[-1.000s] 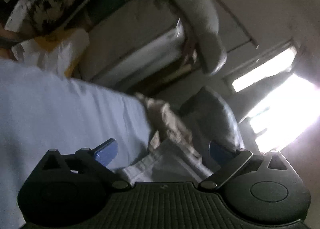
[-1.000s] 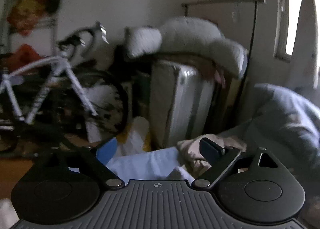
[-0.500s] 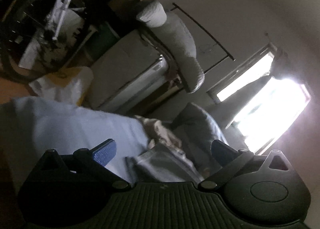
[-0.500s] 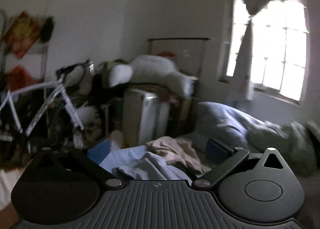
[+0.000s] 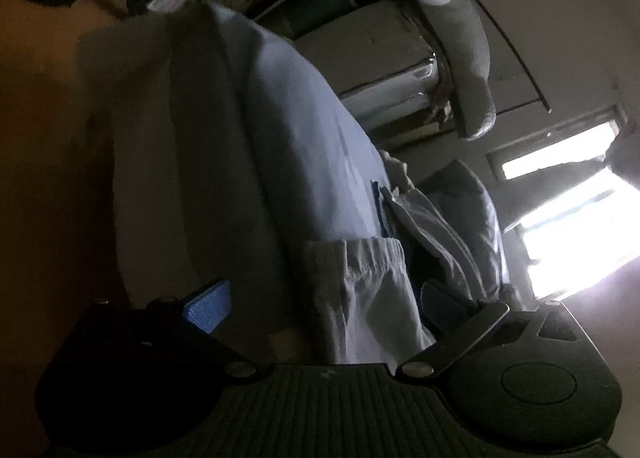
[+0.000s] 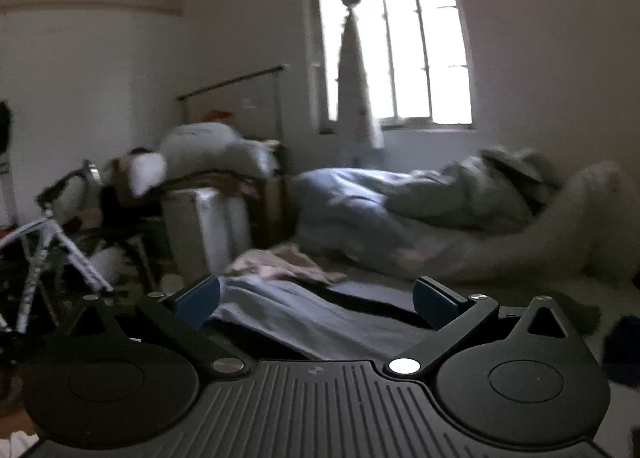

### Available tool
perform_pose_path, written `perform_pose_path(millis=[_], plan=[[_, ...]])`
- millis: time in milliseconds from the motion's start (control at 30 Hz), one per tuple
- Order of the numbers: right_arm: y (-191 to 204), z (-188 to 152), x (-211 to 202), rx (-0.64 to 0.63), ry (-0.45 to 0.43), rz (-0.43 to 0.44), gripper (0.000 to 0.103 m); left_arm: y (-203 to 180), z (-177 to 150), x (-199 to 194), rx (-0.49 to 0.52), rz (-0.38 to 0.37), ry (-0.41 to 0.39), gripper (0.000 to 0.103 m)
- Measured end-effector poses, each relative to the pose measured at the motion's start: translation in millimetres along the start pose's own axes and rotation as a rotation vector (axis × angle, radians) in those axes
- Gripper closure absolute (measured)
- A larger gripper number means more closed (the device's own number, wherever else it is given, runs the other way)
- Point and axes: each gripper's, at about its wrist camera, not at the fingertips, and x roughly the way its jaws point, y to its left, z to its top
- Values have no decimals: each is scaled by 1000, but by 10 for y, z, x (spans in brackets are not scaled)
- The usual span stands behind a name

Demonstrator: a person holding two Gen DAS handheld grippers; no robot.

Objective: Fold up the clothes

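I am looking across the bed, which is carrying everything I need to fold. One big heap of bedding is sitting at the back of the bed, under the window, probably pushed there to free the near side for folding. One pinkish garment is lying crumpled in front of that heap, likely waiting its turn. The light blue garment is stretching along the bed's near edge, and its gathered waistband is pointing toward my left gripper.

That gripper's jaws are standing wide, the cloth passing between them with neither pad pressing on it, so I judge it is lining up a grab. My right gripper has just been spreading to full width over the same garment, holding nothing.
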Motion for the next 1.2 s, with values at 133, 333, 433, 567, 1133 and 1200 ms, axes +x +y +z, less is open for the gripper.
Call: perform_pose_path(millis=[133,333,433,567,1133,1200], plan=[[-103,-188,-123,12,27,-65,0,-56,32,207,-4,-20,25,3],[-295,-340,-264,35,34,-134,0,-182,60,408,21,-18,63,36],[-405,-408,-275,55,38,-165,0,-241,53,430,30,-12,56,39],[-527,-578,-254,55,70,-192,0,-353,37,394,61,-18,50,46],[-878,-940,-160,167,83,-213,0,-649,-56,410,132,-11,129,86],[-1046,-1101,-116,264,80,-217,0,-752,-44,359,129,-46,121,87]])
